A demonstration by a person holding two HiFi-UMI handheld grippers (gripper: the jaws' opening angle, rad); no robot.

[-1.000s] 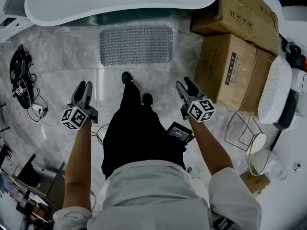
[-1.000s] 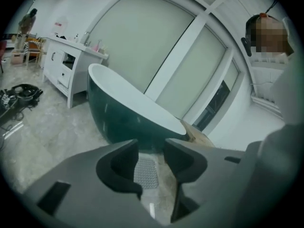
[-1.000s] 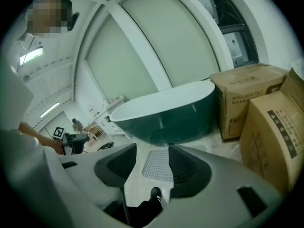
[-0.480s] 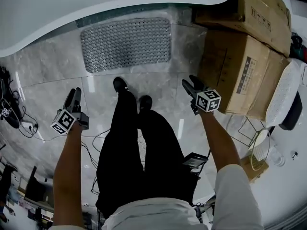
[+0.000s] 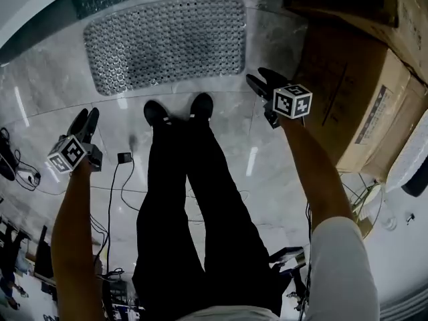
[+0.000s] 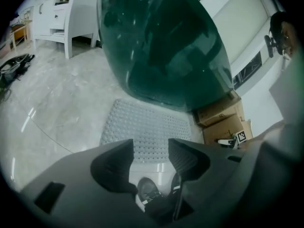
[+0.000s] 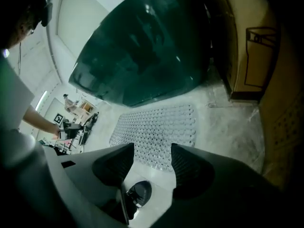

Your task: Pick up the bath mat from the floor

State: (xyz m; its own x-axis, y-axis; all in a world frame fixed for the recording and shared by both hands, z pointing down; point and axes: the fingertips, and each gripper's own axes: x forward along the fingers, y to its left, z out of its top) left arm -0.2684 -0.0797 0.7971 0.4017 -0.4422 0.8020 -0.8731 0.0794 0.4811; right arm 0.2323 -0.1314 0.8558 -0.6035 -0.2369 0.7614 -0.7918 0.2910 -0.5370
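A grey perforated bath mat (image 5: 164, 40) lies flat on the marble floor beside the dark green bathtub (image 6: 161, 46). It also shows ahead of the jaws as the mat (image 6: 149, 129) and the mat (image 7: 159, 129). My left gripper (image 5: 83, 122) hovers over bare floor, short of the mat's left corner. Its jaws are opening with nothing between them. My right gripper (image 5: 263, 82) hangs just off the mat's right edge, above the floor. Its jaws are opening too, with nothing in them.
Large cardboard boxes (image 5: 364, 72) stand stacked at the right, close to my right gripper. The person's black shoes (image 5: 179, 109) stand at the mat's near edge. Cables (image 5: 124, 179) trail over the floor at the left, and a white cabinet (image 6: 61, 13) stands far left.
The person has stepped toward the mat, which now looks larger and nearer. Both grippers have come forward to its near corners, and their jaws have widened.
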